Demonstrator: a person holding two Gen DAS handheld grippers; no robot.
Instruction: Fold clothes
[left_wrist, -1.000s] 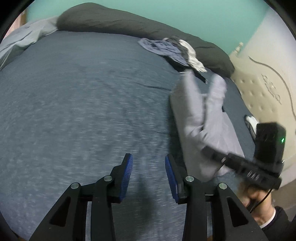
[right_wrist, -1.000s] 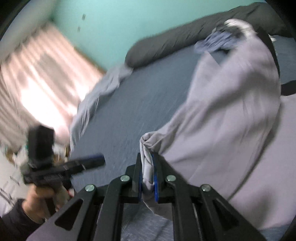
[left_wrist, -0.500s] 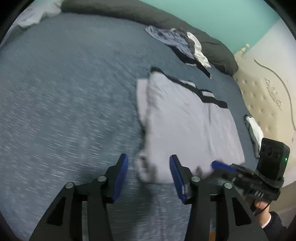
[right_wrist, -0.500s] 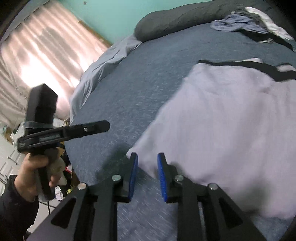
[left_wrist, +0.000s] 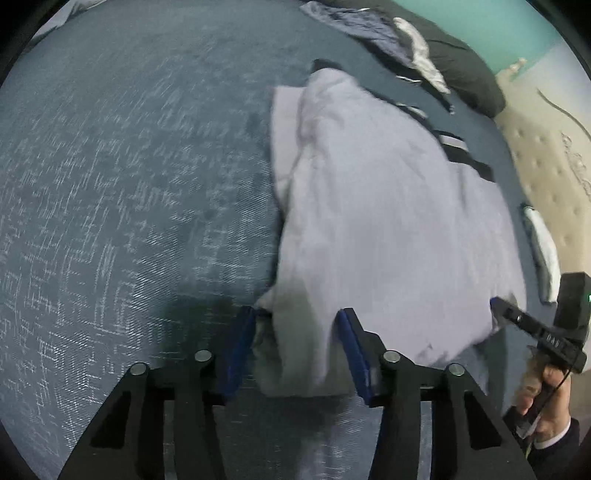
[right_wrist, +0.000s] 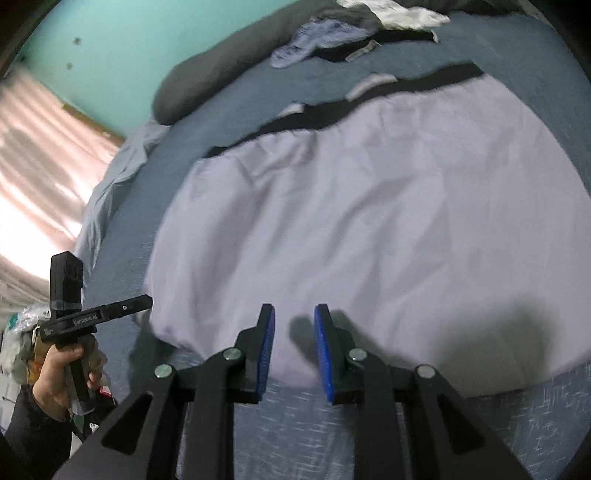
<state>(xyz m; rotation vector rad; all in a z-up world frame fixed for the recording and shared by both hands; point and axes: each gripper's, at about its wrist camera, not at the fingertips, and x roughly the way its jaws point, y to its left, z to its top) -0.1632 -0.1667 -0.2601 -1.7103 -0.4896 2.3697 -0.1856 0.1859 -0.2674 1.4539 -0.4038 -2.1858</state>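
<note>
You hold a black two-finger gripper in each hand, both tilted steeply down over a bed with a dark blue-grey cover.

Your left gripper has its blue pads spread apart, and its jaws are closing slightly. A bunched corner of the pale lilac garment lies between them, brushing the left pad while the right pad stands clear of it, so nothing is clamped. In the right wrist view your left hand wraps the handle from below, a dark sleeve at the wrist.

Your right gripper is released too, its pads a narrow gap apart over the near edge of the garment, pinching nothing. In the left wrist view your right hand grips its handle at the lower right.

The garment lies spread on the bed, a black band along its far edge. Beyond it sit a heap of other clothes and a long dark pillow against a turquoise wall.
</note>
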